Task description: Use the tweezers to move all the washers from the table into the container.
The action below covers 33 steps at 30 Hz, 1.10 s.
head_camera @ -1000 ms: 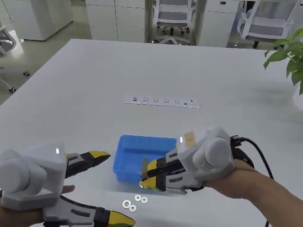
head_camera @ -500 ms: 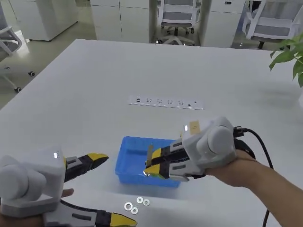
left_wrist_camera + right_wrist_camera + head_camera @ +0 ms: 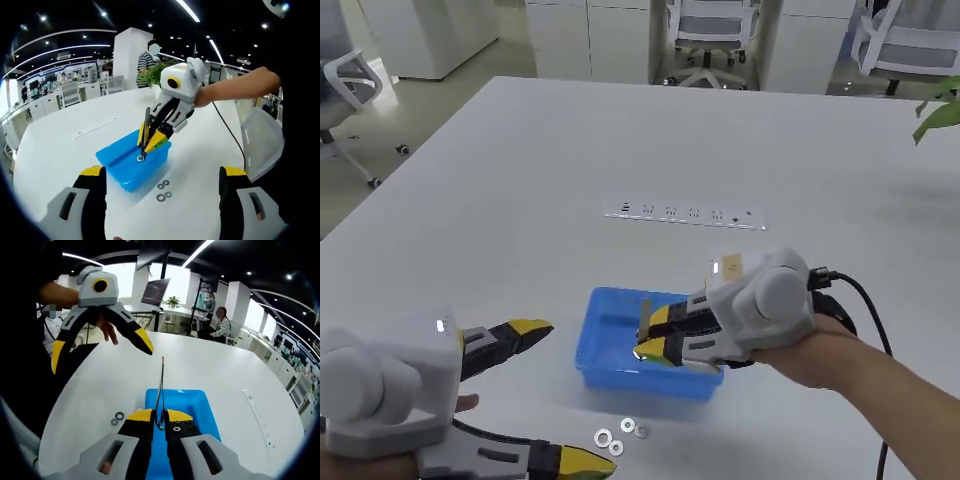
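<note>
Fingers (image 3: pixel 142 416) of the right gripper (image 3: pixel 642 345) were pressed together on the tweezers (image 3: pixel 161 385), squeezing them so the tips pinched a washer (image 3: pixel 141 158). That washer hung right over the blue container (image 3: pixel 595 345) at the centre of the head view, lined up for a drop, I'd judge. Three more washers (image 3: pixel 618 437) lay on the bench (image 3: pixel 520 180) just below the container, waiting their turn. Lower left, the left gripper (image 3: pixel 562 395) hovered with fingers spread wide, holding nothing and clear of the work.
</note>
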Tool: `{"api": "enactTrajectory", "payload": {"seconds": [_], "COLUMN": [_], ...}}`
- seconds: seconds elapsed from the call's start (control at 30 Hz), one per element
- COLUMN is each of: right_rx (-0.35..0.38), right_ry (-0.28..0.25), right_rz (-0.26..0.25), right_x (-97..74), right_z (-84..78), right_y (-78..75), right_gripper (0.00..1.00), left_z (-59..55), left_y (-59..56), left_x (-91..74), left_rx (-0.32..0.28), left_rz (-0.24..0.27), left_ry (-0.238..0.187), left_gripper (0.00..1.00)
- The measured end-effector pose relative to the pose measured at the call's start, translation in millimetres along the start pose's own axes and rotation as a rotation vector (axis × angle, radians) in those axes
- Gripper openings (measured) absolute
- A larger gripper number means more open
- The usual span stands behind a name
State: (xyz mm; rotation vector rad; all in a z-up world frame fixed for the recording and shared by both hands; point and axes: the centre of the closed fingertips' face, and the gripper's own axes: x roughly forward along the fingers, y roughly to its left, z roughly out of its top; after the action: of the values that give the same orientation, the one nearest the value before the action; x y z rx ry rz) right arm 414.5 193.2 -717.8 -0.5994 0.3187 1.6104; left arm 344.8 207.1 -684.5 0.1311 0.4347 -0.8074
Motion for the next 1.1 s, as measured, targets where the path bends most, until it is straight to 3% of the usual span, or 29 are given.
{"api": "enactTrajectory", "payload": {"seconds": [0.43, 0.7, 1.1], "right_rx": [0.02, 0.023, 0.028], "right_ry": [0.019, 0.037, 0.055], "right_rz": [0.011, 0.018, 0.032], "right_x": [17.0, 22.5, 26.3], "right_z": [-16.9, -27.6, -39.1], "right_y": [-10.7, -13.3, -13.5], "right_gripper": [0.1, 0.1, 0.1], "left_z": [3.2, 12.3, 25.3], "left_y": [7.3, 8.9, 11.1], "left_x": [0.6, 7.1, 26.7], "left_rx": [-0.005, 0.004, 0.044], "left_rz": [0.007, -0.002, -0.045], "left_ry": [-0.001, 0.004, -0.007], "left_gripper": [0.98, 0.97, 0.81]}}
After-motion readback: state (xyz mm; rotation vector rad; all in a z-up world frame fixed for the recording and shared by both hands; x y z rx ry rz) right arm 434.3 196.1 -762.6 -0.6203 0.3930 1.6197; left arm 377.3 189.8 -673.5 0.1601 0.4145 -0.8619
